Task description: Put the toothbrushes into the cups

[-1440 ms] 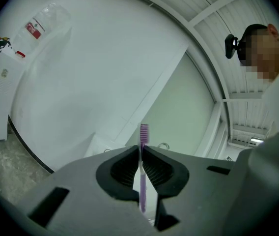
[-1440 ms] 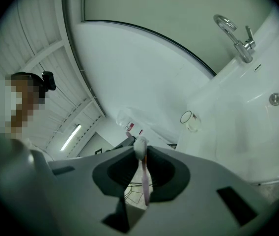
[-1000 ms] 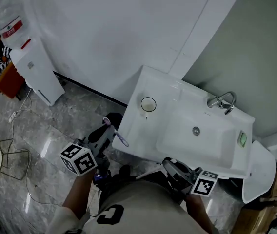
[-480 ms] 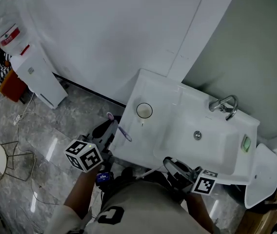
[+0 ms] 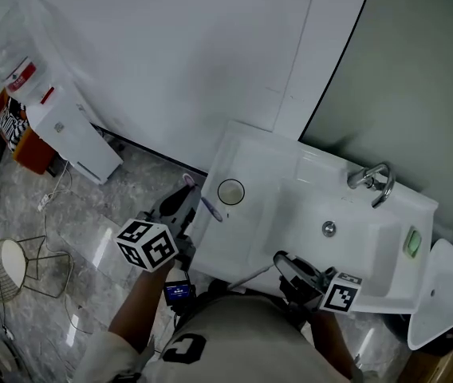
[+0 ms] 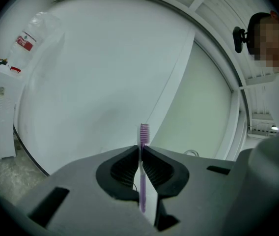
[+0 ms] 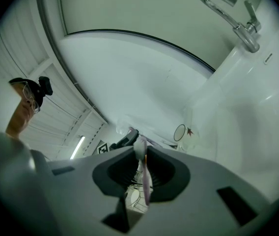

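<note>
**Entry: two toothbrushes in hand, one cup on the counter**

- Left claw (image 6: 140,154): closed on a purple toothbrush (image 6: 142,181), pinched at the handle, bristle head standing above the jaw tips. In the head view it hangs off the counter's left edge, near the cup.
- Right claw (image 7: 142,154): closed on a pale toothbrush (image 7: 144,181), held in front of the basin (image 5: 346,238), well apart from the cup.
- Cup (image 5: 230,191): upright and empty on the left wing of the counter (image 5: 246,242). No second cup is visible.

Hazards, as judged:
- Each handle is thin and gripped at one narrow spot, so it could swivel or slip if its end strikes the rim.
- The cup looks light and stands near the edge. A claw arriving low or sideways may tip it or push it off.
- With one cup visible, both claws converging on it risk a collision.
</note>
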